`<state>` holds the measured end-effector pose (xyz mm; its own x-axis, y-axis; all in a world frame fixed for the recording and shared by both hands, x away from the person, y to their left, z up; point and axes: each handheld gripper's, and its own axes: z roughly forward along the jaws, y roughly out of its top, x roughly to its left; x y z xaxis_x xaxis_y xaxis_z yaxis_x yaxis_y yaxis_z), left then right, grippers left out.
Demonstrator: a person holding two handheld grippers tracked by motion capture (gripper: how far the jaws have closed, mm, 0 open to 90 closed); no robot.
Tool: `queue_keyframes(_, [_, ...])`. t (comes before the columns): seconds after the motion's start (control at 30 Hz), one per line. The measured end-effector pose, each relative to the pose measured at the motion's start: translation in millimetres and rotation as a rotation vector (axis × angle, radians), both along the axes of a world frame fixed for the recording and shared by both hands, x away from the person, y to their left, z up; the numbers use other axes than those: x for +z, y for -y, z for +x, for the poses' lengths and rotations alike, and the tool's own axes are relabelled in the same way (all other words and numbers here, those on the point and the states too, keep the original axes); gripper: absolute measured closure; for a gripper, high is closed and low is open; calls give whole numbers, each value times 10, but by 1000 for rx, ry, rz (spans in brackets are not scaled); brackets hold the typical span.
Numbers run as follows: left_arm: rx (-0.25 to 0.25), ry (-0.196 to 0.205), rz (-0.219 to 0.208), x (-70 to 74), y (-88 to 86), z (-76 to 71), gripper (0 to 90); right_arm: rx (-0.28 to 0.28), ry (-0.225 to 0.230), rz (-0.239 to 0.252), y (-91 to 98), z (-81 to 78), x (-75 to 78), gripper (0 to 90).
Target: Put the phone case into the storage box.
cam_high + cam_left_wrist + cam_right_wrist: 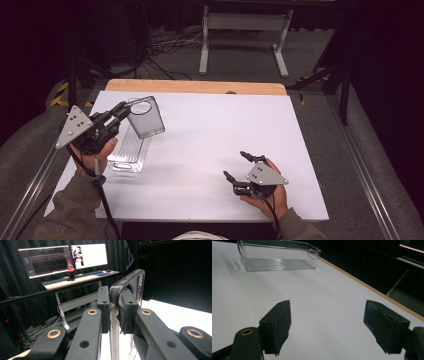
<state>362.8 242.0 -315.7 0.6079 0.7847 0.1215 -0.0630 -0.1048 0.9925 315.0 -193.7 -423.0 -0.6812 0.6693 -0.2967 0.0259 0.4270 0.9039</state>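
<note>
Item 1: clear, ribbed-bottom rectangular plastic bin (131,150). I see it lying flat on the white-topped counter (210,150), toward the counter's left side. I take this bin as the landmark for every entry below. In the right gripper view it sits at the top (278,257), open side up, with a cut-out handle at each short end.

Item 2: clear plastic phone case with a rounded camera opening (145,117). I hold it off the counter, just above the bin's far end and tilted, the camera opening at its upper part. In the left gripper view its edge (130,285) rises between my pads.

Item 3: left gripper (121,111). Its jaws pinch the phone case by one edge, pads pressed on either face, just left of the bin's far end. My left hand (97,152) grips its body directly beside the bin's left wall.

Item 4: right gripper (237,166). It sits well to the right of the bin, low over bare counter. Its jaws are spread wide with nothing between them; the right gripper view shows the two pads (277,326) far apart.

Item 5: background beyond the bin: monitors (62,257) and a red-capped bottle (70,270) on a separate desk.
</note>
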Motion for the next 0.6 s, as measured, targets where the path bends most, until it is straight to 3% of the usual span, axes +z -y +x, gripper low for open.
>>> queue_keyframes(0.13, [3, 0, -3, 10, -16, -9, 807, -25, -7, 2, 10, 10, 0, 235])
queue_keyframes(0.6, [32, 3, -2, 13, -119, 16, 807, -22, -7, 1, 6, 10, -2, 234])
